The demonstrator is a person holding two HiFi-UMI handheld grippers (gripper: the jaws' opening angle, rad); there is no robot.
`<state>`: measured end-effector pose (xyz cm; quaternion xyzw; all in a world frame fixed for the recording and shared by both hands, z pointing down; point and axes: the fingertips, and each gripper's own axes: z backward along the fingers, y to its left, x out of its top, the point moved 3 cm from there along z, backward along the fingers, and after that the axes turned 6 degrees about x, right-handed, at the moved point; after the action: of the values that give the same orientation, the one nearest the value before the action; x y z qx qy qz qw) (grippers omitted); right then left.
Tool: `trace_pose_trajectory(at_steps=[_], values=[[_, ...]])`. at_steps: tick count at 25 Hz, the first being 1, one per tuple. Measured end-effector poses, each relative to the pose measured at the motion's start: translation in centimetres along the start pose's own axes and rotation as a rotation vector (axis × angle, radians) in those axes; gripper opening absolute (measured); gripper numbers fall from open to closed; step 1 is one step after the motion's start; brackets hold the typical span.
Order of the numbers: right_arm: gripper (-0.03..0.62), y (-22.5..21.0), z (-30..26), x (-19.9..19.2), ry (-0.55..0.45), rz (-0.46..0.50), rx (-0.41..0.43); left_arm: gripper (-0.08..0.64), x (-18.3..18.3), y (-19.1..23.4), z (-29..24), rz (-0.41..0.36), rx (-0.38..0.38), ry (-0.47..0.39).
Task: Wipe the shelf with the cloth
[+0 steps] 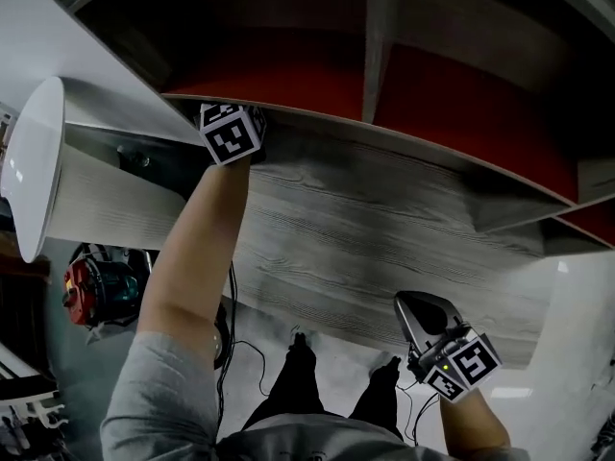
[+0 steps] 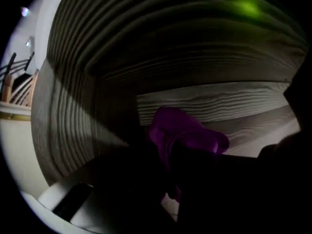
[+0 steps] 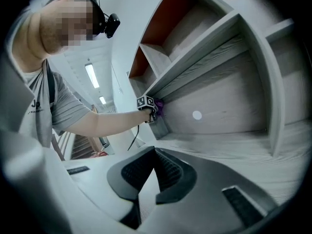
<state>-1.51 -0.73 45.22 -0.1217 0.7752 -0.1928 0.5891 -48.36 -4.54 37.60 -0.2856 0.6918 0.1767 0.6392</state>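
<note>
A purple cloth (image 2: pixel 187 130) is bunched between the dark jaws of my left gripper (image 2: pixel 170 152), which is shut on it and presses it against the grey wood shelf (image 2: pixel 219 101). In the head view the left gripper (image 1: pixel 232 133) reaches under the shelf's upper edge at the left, with its jaws hidden. From the right gripper view, the left gripper (image 3: pixel 146 104) and cloth (image 3: pixel 158 108) sit at the shelf's far corner. My right gripper (image 3: pixel 156 155) is shut and empty. It hangs low by the front edge of the shelf board (image 1: pixel 384 229), as the right gripper (image 1: pixel 428 317) shows there.
The shelf unit has red back panels (image 1: pixel 288 80) and a vertical divider (image 1: pixel 380 36). A white round panel (image 1: pixel 29 176) stands at the left. Below it on the floor are a red and black device (image 1: pixel 91 291) and cables (image 1: pixel 245 353).
</note>
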Motion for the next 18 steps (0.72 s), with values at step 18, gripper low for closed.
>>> trace_pose_trajectory(at_steps=[18], values=[[0.021, -7.9, 17.0, -2.0, -0.068, -0.066, -0.202, 0.070, 0.9, -48.2, 18.9, -0.197, -0.650, -0.150]])
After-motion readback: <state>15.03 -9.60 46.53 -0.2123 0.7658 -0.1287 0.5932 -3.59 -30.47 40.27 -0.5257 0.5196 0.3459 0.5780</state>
